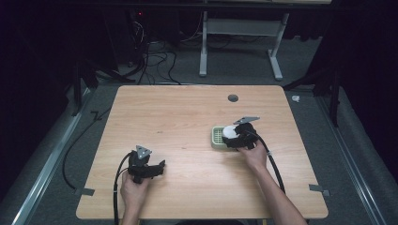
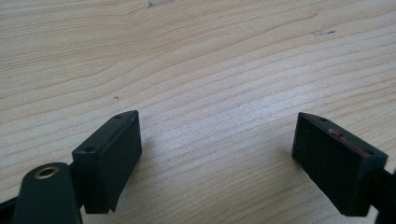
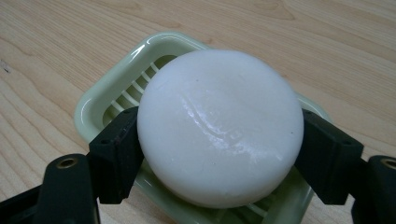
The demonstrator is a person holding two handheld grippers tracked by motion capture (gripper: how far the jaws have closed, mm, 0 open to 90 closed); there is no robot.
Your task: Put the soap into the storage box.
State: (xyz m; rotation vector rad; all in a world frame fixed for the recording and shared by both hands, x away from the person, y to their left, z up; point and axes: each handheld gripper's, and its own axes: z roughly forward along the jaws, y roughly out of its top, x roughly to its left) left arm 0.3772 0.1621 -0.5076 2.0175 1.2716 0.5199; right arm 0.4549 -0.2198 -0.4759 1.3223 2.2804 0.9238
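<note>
A round white soap point(image 3: 220, 126) is seen, smooth and glossy, shaped as a thick disc with rounded edges and a faint embossed mark on its top face. It is held flat, top face up, pinched at its two sides by the right tool point(image 3: 219, 149). It is placed over a pale green dish point(image 3: 109, 100) with a slatted floor and rounded corners. The dish is set flat on the tabletop point(image 1: 178, 117), right of centre; there the soap point(image 1: 229, 131) is seen over the dish's point(image 1: 216, 137) right part.
</note>
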